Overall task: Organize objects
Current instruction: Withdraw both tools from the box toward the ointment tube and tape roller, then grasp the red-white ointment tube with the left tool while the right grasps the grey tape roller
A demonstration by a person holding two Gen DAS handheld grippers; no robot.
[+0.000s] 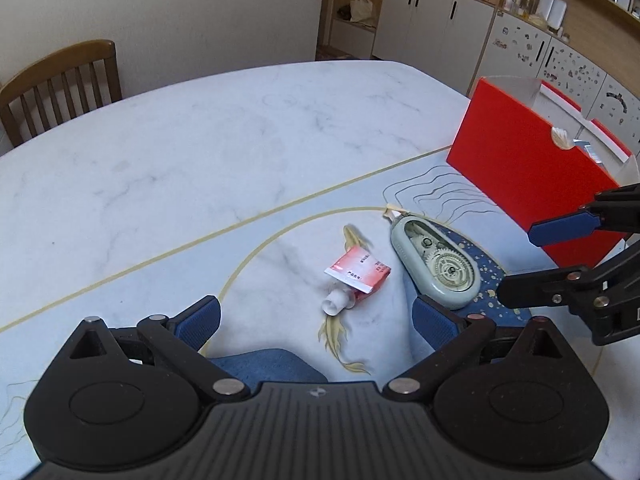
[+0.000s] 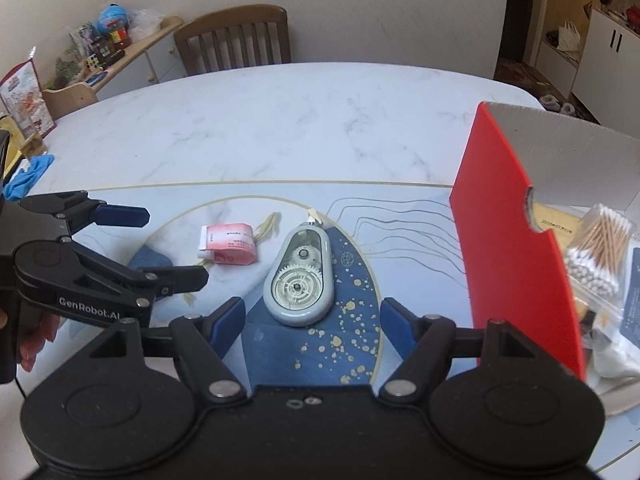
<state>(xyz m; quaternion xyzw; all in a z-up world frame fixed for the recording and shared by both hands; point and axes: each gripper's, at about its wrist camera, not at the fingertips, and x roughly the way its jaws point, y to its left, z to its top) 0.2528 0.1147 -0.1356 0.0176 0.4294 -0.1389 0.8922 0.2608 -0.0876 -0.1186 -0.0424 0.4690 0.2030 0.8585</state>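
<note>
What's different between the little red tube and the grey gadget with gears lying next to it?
The red tube is a soft, flattened pouch with a white cap, while the grey gadget, probably a correction-tape dispenser, is a hard oval shell with gears showing through a clear window. The tube is smaller; the gadget is longer and bulkier. The tube carries printed text; the gadget looks plain. Both lie flat on the table, untouched.
</note>
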